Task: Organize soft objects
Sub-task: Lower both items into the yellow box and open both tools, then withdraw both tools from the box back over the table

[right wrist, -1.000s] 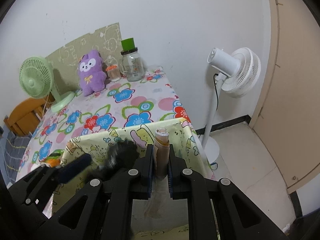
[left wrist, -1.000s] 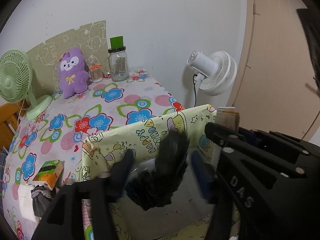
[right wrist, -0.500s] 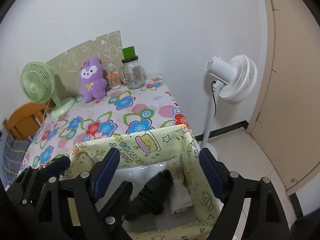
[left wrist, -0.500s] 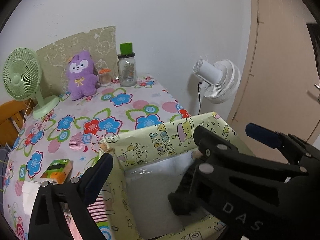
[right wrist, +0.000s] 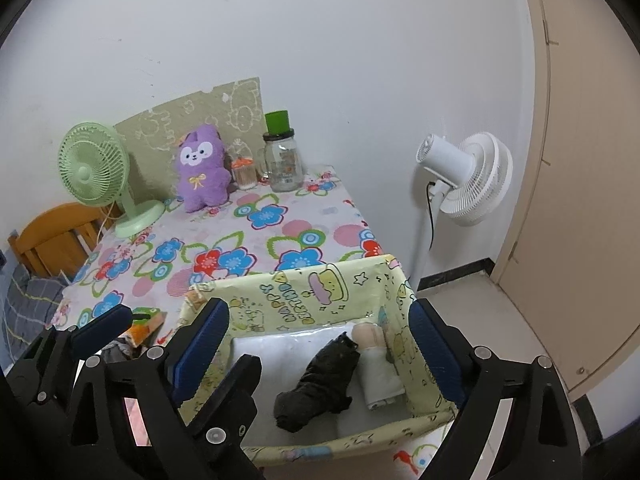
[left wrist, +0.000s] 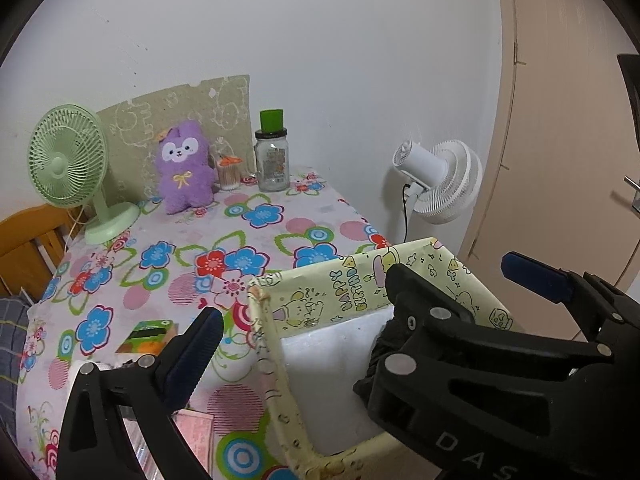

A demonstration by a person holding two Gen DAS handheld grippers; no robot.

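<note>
A yellow cartoon-print box [right wrist: 320,300] stands at the table's near right corner. In it lie a black rolled cloth [right wrist: 320,380] and a beige-and-white rolled cloth [right wrist: 376,364], side by side. My right gripper [right wrist: 320,344] is open and empty above the box. My left gripper [left wrist: 360,308] is open and empty over the box's left wall [left wrist: 276,360]; the black cloth [left wrist: 380,356] shows behind its right finger. A purple plush toy [left wrist: 184,168] sits at the table's back.
On the floral tablecloth [left wrist: 240,240] stand a green desk fan [left wrist: 76,168], a glass jar with a green lid [left wrist: 273,160] and a small toothpick holder [left wrist: 229,172]. An orange-green packet [left wrist: 148,334] lies near the left gripper. A white floor fan [right wrist: 460,176] stands right of the table.
Both grippers opened and let go of their rolled cloths, which now lie in the box. Both grippers have drawn back and up from the box.
</note>
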